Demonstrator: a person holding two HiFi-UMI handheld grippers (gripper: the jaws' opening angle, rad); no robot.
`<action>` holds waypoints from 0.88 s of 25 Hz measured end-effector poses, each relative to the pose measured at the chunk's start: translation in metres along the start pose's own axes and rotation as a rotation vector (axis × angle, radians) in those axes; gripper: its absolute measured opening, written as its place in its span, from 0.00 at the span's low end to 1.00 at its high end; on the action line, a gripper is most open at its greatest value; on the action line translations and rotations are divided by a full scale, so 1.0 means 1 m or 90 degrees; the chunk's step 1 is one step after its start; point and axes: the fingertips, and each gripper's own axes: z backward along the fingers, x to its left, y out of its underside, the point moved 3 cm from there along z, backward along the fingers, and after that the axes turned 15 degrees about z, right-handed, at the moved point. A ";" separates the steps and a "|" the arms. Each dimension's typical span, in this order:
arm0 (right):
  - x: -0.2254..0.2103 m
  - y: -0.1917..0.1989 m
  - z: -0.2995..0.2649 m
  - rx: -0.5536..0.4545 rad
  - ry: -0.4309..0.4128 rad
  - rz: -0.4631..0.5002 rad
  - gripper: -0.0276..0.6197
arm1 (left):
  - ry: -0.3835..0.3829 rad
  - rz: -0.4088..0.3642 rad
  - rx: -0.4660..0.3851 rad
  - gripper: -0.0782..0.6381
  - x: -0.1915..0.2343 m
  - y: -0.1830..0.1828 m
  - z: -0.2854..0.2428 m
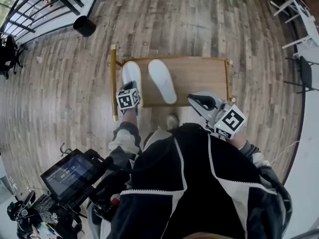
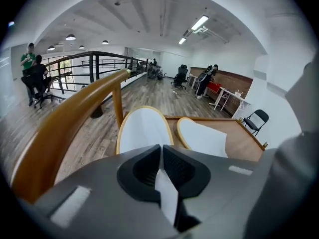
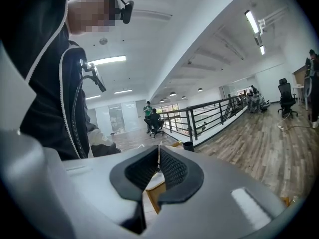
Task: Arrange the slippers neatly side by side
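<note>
White left slipper point(image 1: 131, 72) points away, left gripper point(image 1: 130, 86) clamping it; right slipper point(image 1: 162, 80) skewed; right gripper point(image 1: 194, 99) clenched.

The person wears a black jacket point(image 1: 199, 183) with white seams and panels, and striped grey cuffs point(image 1: 125, 133). The left gripper point(image 1: 130, 85) and right gripper point(image 1: 193, 99) have pale grey shells, black ribbed pads point(image 2: 179, 166) and black-and-white marker cubes point(image 1: 230, 120).
</note>
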 end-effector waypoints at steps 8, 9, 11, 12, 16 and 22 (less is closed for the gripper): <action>-0.004 0.005 0.007 0.017 0.009 -0.006 0.06 | -0.009 -0.086 0.078 0.15 0.002 0.013 -0.032; -0.005 0.006 0.009 0.018 0.010 -0.008 0.06 | -0.007 -0.091 0.083 0.15 0.002 0.014 -0.037; -0.006 0.008 0.012 0.018 0.011 -0.009 0.06 | -0.008 -0.103 0.095 0.15 0.002 0.014 -0.042; -0.006 0.009 0.014 0.018 0.012 -0.010 0.06 | -0.010 -0.110 0.101 0.15 0.002 0.013 -0.043; -0.005 0.009 0.017 0.020 0.017 -0.016 0.07 | -0.012 -0.128 0.119 0.15 0.003 0.013 -0.045; -0.007 0.008 0.016 0.017 0.016 -0.017 0.07 | -0.017 -0.098 0.121 0.15 0.008 0.016 -0.045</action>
